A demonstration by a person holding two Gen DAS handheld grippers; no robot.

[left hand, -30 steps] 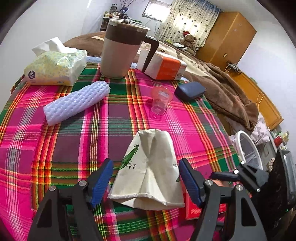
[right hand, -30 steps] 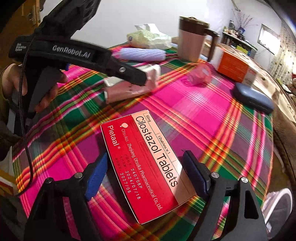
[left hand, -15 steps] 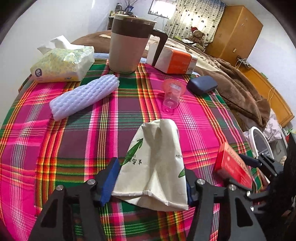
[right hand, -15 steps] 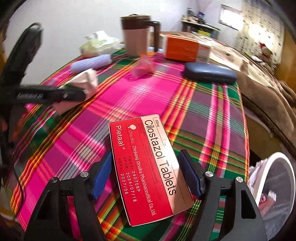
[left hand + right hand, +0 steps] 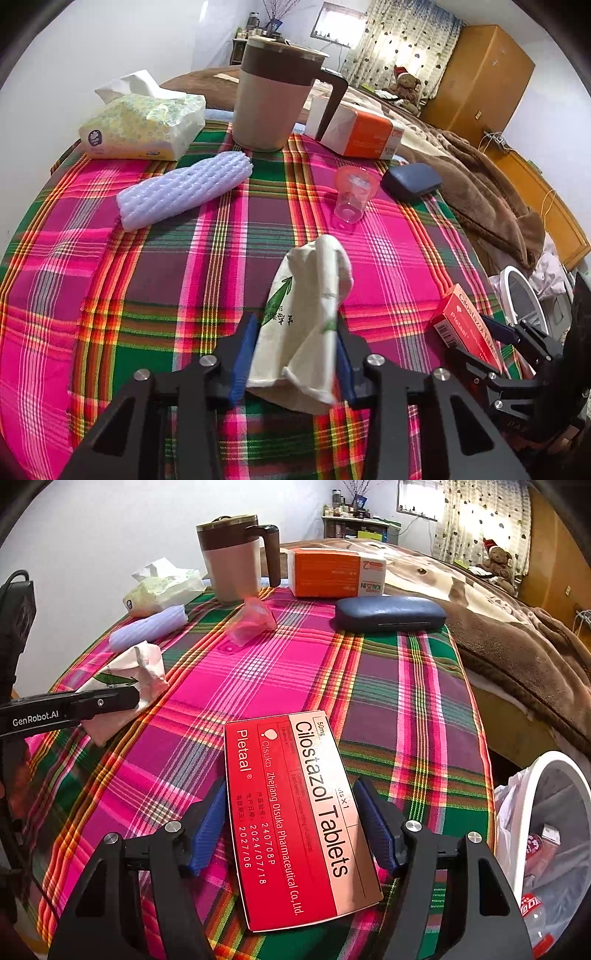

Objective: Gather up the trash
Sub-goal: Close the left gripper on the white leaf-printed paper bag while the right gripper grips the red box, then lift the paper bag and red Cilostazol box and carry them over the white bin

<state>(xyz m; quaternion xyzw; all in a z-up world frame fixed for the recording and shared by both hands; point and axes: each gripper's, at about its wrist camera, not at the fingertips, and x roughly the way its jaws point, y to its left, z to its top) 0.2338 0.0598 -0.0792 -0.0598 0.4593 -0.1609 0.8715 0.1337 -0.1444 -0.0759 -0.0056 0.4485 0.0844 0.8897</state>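
Nearest the left wrist camera, the left gripper [image 5: 293,356] is closing on the cream paper bag [image 5: 308,314]; its blue pads are already pinching the bag's sides so the paper is buckling and rising into a ridge, probably because a flat, limp bag can only be lifted by crumpling it first. Beside it, the right gripper [image 5: 291,827] is also closing, its jaws bracketing the red tablet box [image 5: 295,819] across its width; the box is sitting tilted above the plaid tablecloth [image 5: 295,672] rather than lying flat, which suggests the pads are gripping its long edges, though contact on the right pad is hard to confirm. The box is being held near the table's edge, seemingly because the white bin [image 5: 546,812], lined with a plastic bag and already holding scraps, is standing just off that edge. Further out, a crushed pink plastic cup [image 5: 352,197] is lying on its side mid-table, likely trash awaiting collection. Beyond it, the dark glasses case [image 5: 412,181], foam roll [image 5: 184,190], tissue pack [image 5: 144,125], mug [image 5: 275,98] and orange carton [image 5: 354,133] are standing along the far edge.
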